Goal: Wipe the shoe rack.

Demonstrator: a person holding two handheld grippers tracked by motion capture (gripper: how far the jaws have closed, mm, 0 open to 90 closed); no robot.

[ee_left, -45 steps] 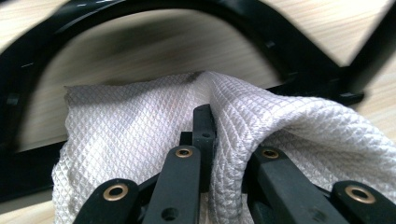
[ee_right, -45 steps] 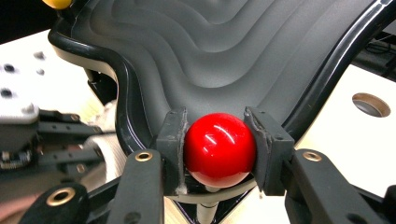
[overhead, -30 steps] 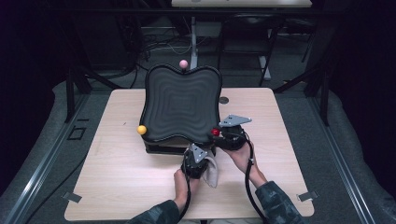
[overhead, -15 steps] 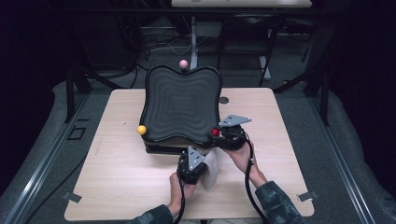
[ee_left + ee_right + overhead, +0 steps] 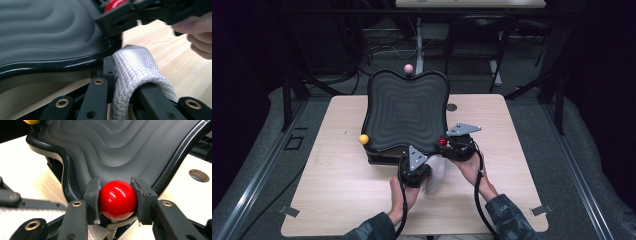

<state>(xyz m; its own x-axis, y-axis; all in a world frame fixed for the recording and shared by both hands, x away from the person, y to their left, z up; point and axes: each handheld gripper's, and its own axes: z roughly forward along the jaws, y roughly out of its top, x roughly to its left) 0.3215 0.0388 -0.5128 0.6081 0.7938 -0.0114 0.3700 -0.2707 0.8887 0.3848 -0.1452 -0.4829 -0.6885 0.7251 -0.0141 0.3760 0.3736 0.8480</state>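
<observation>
Both grippers busy at the black tray's (image 5: 404, 107) near edge

The left gripper (image 5: 120, 82) clenches a grey cloth (image 5: 135, 70); the right gripper (image 5: 117, 195) grasps the red knob (image 5: 117, 199) at the tray's corner.

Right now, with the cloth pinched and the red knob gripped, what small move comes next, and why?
Probably bring the cloth in the left gripper up over the tray's near rim and start wiping. It sits just below that rim, off the ribbed surface, while the right gripper steadies the tray by the red knob.
</observation>
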